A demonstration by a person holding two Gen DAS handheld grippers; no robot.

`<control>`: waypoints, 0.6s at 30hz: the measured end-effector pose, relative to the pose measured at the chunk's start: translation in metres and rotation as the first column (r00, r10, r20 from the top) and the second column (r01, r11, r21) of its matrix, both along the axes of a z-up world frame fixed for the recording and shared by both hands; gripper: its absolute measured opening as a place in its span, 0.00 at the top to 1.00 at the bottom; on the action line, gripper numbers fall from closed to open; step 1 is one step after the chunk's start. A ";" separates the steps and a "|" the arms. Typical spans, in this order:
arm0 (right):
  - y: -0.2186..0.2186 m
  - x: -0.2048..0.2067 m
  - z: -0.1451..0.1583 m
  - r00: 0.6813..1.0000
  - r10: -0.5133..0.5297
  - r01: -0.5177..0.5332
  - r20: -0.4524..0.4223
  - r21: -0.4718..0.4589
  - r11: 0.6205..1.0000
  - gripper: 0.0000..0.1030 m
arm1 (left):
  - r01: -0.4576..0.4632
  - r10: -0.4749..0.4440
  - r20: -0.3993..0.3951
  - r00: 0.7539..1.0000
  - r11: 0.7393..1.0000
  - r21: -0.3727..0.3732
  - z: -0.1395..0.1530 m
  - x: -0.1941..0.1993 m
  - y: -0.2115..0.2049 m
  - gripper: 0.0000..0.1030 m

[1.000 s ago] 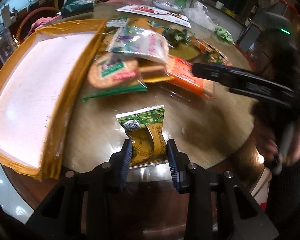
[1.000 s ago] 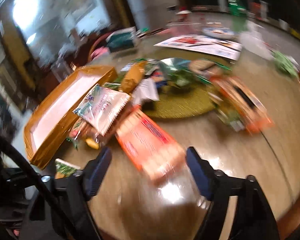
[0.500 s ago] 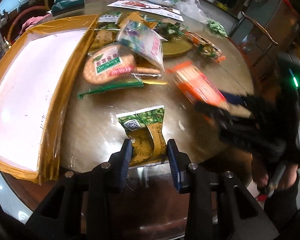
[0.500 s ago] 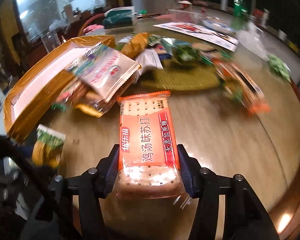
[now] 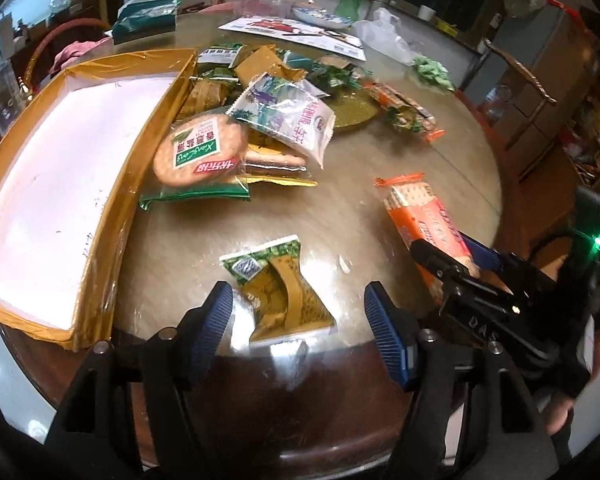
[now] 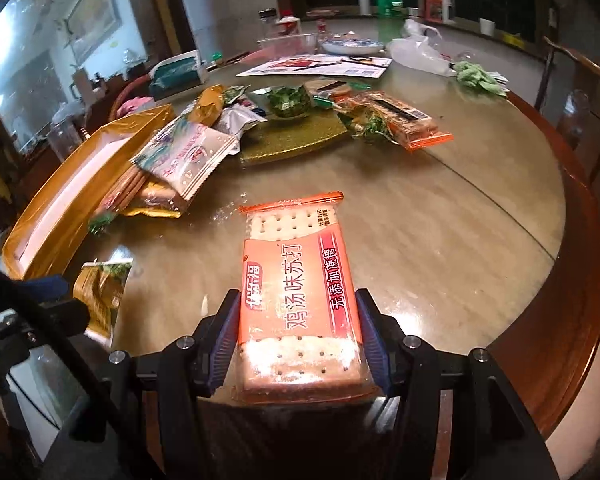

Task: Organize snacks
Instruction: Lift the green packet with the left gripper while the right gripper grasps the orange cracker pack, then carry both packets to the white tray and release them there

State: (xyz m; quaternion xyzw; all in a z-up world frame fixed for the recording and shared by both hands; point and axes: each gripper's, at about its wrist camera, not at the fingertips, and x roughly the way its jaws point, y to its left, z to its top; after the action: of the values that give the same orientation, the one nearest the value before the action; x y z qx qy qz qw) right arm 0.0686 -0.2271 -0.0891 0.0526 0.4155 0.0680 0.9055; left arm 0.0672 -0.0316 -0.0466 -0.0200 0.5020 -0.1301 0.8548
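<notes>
My left gripper (image 5: 300, 320) is open. A small green and gold snack packet (image 5: 280, 286) lies on the table between its blue pads, touching neither. My right gripper (image 6: 296, 336) is shut on an orange cracker pack (image 6: 298, 292), held near the table's front edge; the pack also shows in the left wrist view (image 5: 424, 220). A gold-rimmed box (image 5: 60, 184) with a white floor sits at the left. A pile of snacks lies beside it, with a round biscuit pack (image 5: 200, 152) and a white pouch (image 5: 292, 114) on top.
A gold round mat (image 6: 296, 140) and another orange cracker pack (image 6: 396, 118) lie farther back on the round wooden table (image 6: 440, 220). Papers, a plate, bottles and a plastic bag stand at the far side. A chair (image 6: 580, 92) stands right of the table.
My left gripper has opened and let go of the green and gold packet, which now lies on the table. My right gripper closed on the orange cracker pack and drew it toward the front edge.
</notes>
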 end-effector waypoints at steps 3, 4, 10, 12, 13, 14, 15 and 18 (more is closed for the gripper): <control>0.004 -0.004 -0.001 1.000 -0.017 0.017 -0.003 -0.010 1.000 0.47 | -0.023 0.024 -0.021 0.999 0.999 0.041 -0.010 0.003 -0.003 0.67; 0.004 -0.007 -0.001 1.000 -0.016 0.016 -0.008 -0.010 1.000 0.47 | -0.031 0.032 -0.022 0.999 0.999 0.026 -0.012 0.002 0.000 0.67; 0.006 -0.023 0.001 0.999 0.050 -0.050 -0.016 0.024 0.998 0.48 | -0.030 0.031 0.011 0.999 0.999 -0.032 -0.005 -0.018 0.013 0.80; 0.005 -0.029 0.002 0.997 0.073 -0.072 -0.011 0.091 0.993 0.48 | -0.029 0.030 0.019 0.999 0.998 -0.054 -0.002 -0.024 0.016 0.81; 0.005 -0.032 0.002 0.997 0.079 -0.077 -0.010 0.121 0.990 0.48 | -0.037 0.038 0.022 0.999 0.997 -0.062 0.000 -0.026 0.018 0.82; 0.008 -0.034 0.004 0.997 0.076 -0.075 -0.008 0.126 0.989 0.48 | -0.048 0.050 0.031 0.998 0.996 -0.073 0.004 -0.030 0.021 0.82; 0.010 -0.037 0.008 0.997 0.071 -0.071 0.009 0.129 0.989 0.48 | -0.051 0.054 0.037 0.998 0.995 -0.086 0.007 -0.032 0.024 0.82; 0.020 -0.044 0.025 0.992 0.104 -0.113 0.065 0.161 0.980 0.48 | -0.062 0.070 0.062 0.996 0.991 -0.117 0.023 -0.039 0.038 0.82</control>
State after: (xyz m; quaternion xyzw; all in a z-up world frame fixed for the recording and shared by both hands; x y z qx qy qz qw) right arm 0.0249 -0.2070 -0.0641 0.1022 0.3853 0.1528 0.9043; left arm 0.0285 0.0061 -0.0241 -0.0815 0.4643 -0.1309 0.8721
